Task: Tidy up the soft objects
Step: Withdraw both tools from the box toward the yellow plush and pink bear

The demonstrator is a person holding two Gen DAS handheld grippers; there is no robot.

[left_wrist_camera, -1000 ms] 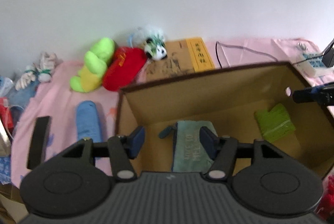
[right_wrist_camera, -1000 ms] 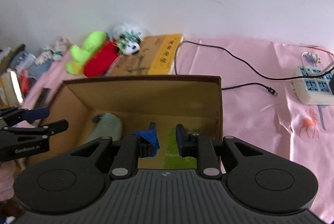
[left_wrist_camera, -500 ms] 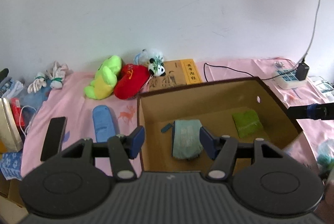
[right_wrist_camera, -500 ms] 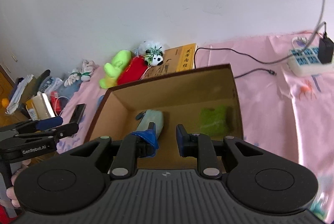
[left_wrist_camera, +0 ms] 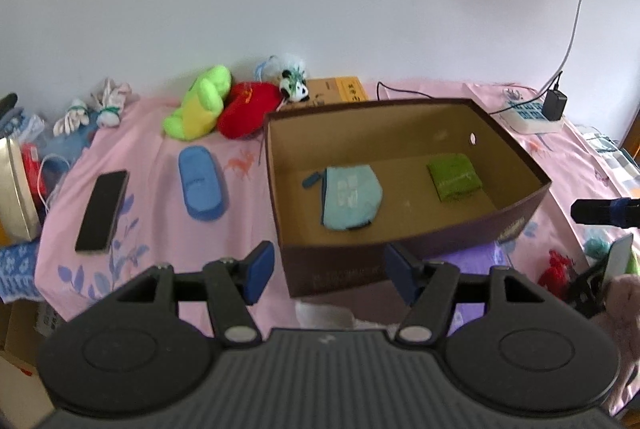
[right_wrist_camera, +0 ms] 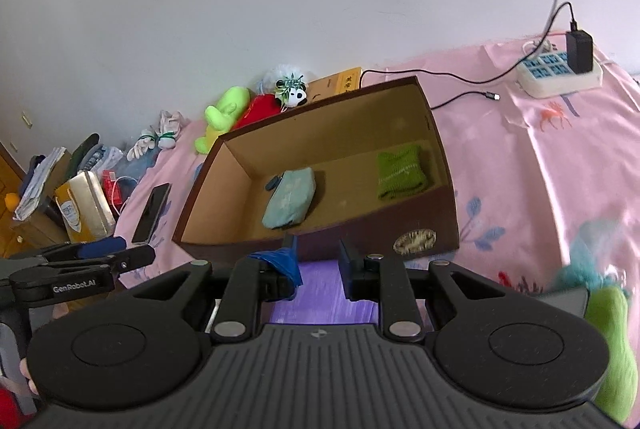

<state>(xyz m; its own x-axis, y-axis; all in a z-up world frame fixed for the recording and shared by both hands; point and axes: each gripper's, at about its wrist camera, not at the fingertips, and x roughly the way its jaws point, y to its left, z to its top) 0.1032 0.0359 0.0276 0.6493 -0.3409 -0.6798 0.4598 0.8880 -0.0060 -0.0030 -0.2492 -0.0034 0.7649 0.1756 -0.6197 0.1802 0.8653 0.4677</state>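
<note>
Pink bedsheet (left_wrist_camera: 132,133) bears the box (left_wrist_camera: 404,253) beyond both empty, parted claws (left_wrist_camera: 330,271) (right_wrist_camera: 316,263).

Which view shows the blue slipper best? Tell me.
The left wrist view: the blue slipper lies whole on the pink sheet, left of the box. In the right wrist view only a sliver of blue shows beside the box's left wall.
</note>
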